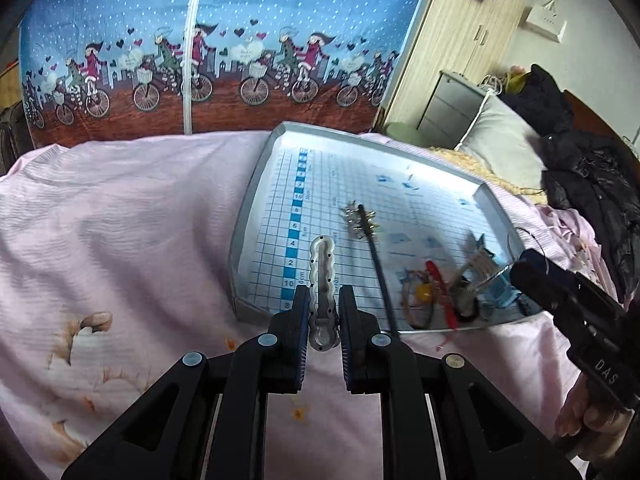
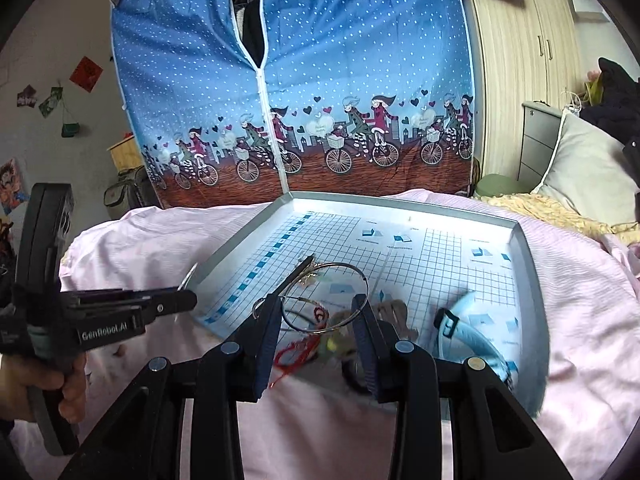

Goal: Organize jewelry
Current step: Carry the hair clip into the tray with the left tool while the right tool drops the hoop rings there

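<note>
While the pink striped bedsheet [image 1: 132, 216] covered the whole bed, a shallow grey metal tray with a blue grid-printed liner [image 1: 256, 184] lay on it, and almost all the jewelry was inside this tray. In the near right corner of the tray a small heap was not yet sorted: a pale blue plastic hairband [image 2: 476, 340], a red knotted string ornament [image 1: 440, 292], a yellow bead [image 1: 423, 290] and some darker pieces that were too blurred to name. A long black hair stick with a gold spiky ornament [image 1: 368, 232] lay apart from the heap, nearer the middle of the liner.

The left gripper [image 1: 324, 324] had its jaws closed on a silver wavy metal hair clip [image 1: 323, 280], which pointed forward over the near edge of the tray. The right gripper [image 2: 318, 320] had its jaws parted, and a thin silver wire hoop [image 2: 324, 298] lay between them, above the heap. Whether the pads really touched the hoop could not be told from the blurred picture.

As a judgement, the task was at an early stage: only the clip was lifted out, no sorted place was visible, and the heap was left to separate.
</note>
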Tool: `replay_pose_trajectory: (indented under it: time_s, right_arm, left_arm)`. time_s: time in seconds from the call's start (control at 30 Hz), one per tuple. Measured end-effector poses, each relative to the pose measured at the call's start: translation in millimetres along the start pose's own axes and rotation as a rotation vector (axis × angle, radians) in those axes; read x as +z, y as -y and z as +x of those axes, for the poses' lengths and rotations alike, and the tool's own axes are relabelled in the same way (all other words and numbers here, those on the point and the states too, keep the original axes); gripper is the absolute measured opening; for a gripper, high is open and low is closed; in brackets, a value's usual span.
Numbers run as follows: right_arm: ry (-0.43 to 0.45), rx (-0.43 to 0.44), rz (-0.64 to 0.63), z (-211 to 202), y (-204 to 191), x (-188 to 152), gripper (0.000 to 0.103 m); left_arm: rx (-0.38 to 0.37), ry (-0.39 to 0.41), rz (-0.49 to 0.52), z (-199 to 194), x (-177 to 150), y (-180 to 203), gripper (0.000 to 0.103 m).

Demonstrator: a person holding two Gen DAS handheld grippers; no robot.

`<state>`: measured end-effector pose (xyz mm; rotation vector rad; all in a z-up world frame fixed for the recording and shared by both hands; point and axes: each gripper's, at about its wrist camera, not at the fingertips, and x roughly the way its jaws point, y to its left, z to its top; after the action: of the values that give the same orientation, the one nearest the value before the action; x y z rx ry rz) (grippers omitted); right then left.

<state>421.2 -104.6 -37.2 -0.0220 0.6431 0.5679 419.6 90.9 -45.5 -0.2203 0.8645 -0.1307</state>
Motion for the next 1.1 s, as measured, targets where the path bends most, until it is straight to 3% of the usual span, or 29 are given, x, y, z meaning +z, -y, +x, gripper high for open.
replay_pose_trajectory:
  time_s: [0.2,0.4,0.63,0.8,0.87,0.9,1.0,1.1]
  right_arm:
    - [-0.051,-0.040,0.000,32.6,4.8,-4.5,0.036]
    - [-0.049,-0.074,-0.046,33.8,0.3,-7.1,0.042]
    - [-0.036,-0.109,-0.063,22.1,-0.1,-8.1,0.061]
    - [0.006,-0.129,-0.038,2.3,5.6,-2.8,0.077]
    - [0.022,-0.131,-0.029,-7.3,6.5,-0.2,0.083]
    - [0.030,-0.133,-0.025,-12.5,6.7,1.0,0.085]
    - [0.078,-0.133,-0.001,-32.7,7.6,3.5,0.103]
    - [0.110,-0.119,0.013,-51.9,6.4,7.6,0.103]
  left_arm:
    - [-0.046,0.002,-0.053,18.1,7.9,-19.3,0.012]
    - [-0.007,-0.038,-0.018,26.2,7.2,-14.9,0.015]
    - [-0.024,0.015,-0.030,10.7,2.6,-7.0,0.070]
    - [0.021,0.069,-0.008,-5.6,2.9,-0.8,0.082]
    - [0.032,0.111,-0.010,-16.0,1.9,0.8,0.097]
    - [0.033,0.135,-0.015,-21.9,1.4,1.3,0.099]
    - [0.030,0.182,-0.032,-39.7,0.9,3.8,0.100]
    - [0.039,0.213,-0.026,-59.5,0.9,9.3,0.101]
